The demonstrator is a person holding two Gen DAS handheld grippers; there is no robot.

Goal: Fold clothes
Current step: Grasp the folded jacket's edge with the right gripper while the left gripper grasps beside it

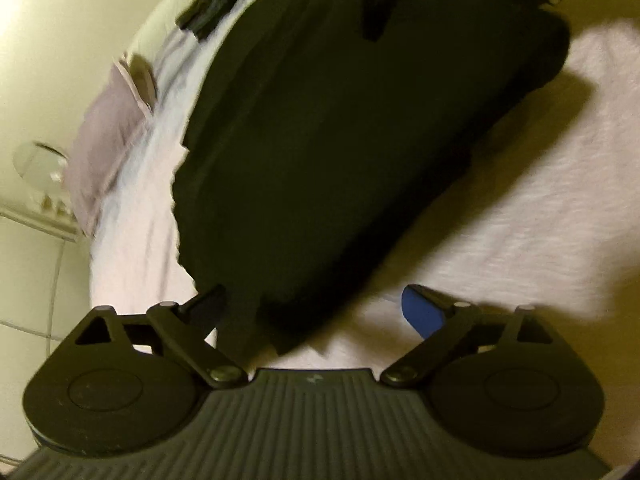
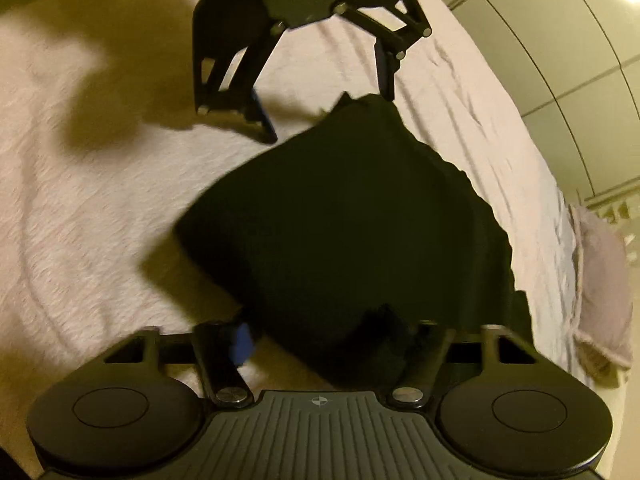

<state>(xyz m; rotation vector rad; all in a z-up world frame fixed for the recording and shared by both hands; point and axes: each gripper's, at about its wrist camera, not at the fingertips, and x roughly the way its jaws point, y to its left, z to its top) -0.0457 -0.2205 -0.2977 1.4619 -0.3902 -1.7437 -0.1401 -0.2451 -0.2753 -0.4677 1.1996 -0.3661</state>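
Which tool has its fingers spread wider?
The left tool: its fingers stand far apart over the black garment's edge. The right tool's fingers sit closer together, with cloth bunched between them.

wrist views facing, sharing dark garment [image 1: 328, 136]

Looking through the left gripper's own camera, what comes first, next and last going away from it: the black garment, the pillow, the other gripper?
1. Black garment: nearest, one end lying between the open fingers of the left gripper, on the white bedsheet.
2. Pillow: farther out, on the left edge of the bed.
3. Right gripper: farthest, at the garment's far end, top of view.
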